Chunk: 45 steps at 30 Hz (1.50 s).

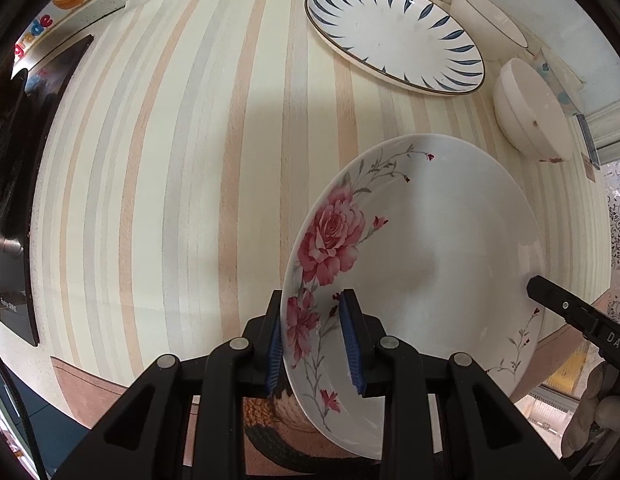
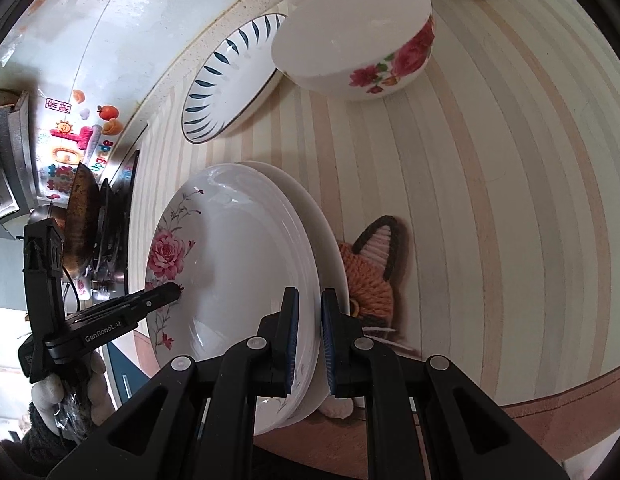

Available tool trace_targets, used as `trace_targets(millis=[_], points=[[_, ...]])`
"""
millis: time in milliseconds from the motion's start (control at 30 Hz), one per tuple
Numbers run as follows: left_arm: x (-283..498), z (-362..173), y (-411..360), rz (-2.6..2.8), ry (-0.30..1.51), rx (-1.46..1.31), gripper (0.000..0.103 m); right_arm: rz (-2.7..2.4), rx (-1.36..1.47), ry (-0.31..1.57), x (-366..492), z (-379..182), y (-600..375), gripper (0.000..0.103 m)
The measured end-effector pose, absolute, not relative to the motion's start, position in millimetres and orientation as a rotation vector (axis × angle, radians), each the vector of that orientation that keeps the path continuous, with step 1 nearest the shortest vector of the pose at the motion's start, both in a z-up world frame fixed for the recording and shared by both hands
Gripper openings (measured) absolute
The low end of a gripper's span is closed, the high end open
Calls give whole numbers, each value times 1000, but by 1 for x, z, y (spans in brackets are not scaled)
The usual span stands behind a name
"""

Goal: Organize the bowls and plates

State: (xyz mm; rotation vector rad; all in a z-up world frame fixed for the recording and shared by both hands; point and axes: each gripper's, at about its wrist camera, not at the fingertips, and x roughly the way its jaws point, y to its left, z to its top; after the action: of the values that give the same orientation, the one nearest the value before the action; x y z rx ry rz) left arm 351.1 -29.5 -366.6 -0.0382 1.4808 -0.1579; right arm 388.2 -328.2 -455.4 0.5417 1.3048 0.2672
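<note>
Both grippers clamped on white rose-print ceramic plate (image 1: 429, 264), lower centre of both views.
Left gripper (image 1: 315, 344) pinching near rim; right gripper (image 2: 308, 340) pinching opposite rim, above plain white plate (image 2: 329, 240). Blue-leaf plate (image 1: 393, 34) upper right on striped cloth (image 1: 190, 160).

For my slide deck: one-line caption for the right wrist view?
Both claws, right and left, grip opposite rims of the rose plate above the striped mat.
</note>
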Motion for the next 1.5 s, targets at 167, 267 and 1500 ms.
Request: trace_targets(millis=[167,267,1500], points=[[353,-368,-29,-160,1483,-52,25,271,542,1311,390,-457,-327,13],[352,-368,-25,-164,1487,-63,25,272,560,1331,393,-458,-327,14],[561,-356,-19,-168,1472,-79,25,183,311,1303,633,-362,-310,45]])
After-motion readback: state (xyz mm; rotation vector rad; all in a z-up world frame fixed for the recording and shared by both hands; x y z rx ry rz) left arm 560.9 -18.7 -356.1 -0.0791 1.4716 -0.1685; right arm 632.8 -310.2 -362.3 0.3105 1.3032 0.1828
